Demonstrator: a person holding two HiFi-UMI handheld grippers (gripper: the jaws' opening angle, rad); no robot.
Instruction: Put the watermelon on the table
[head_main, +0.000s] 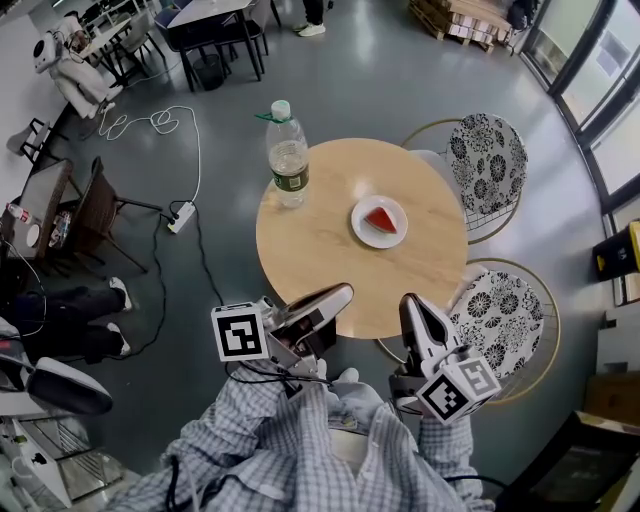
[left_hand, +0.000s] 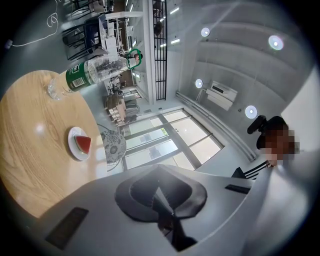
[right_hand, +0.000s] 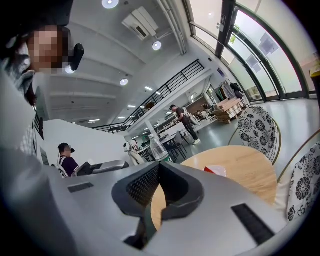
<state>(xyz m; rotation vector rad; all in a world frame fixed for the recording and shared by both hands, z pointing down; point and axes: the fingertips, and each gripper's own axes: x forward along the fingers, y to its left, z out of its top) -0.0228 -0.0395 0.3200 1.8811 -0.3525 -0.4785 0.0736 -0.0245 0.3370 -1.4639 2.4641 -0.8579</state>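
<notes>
While the watermelon (head_main: 380, 219) sits on a small white plate (head_main: 358, 214), that plate rests on the round wooden table (head_main: 320, 250), a little right of the middle of the head view. The slice is a red wedge, and neither tool touches it. A clear water bottle (head_main: 288, 158) with a green label and cap stands upright near the table's upper left edge, well apart from the plate.

Both tools are at the bottom of the head view, close to the person's checked shirt (head_main: 300, 450) and at the table's near edge. The left gripper (head_main: 342, 293) points up and to the right, and its tip overlaps the table rim. In its own view its jaws are pressed together with nothing between them. That view is rolled sideways, so the bottle (left_hand: 90, 72) lies across the upper left, with the plate (left_hand: 73, 134) and slice (left_hand: 83, 144) below it on the table (left_hand: 30, 150).

The right gripper (head_main: 412, 300) points up the frame, just right of the left one. Its own view shows the jaw tips meeting with nothing between them. Beyond them are the table (right_hand: 245, 167), the plate (right_hand: 220, 171) with the red wedge (right_hand: 209, 170), and the bottle (right_hand: 158, 149) further back.

Two chairs with black-and-white flowered cushions (head_main: 488, 160) (head_main: 505, 312) stand at the table's right side.
</notes>
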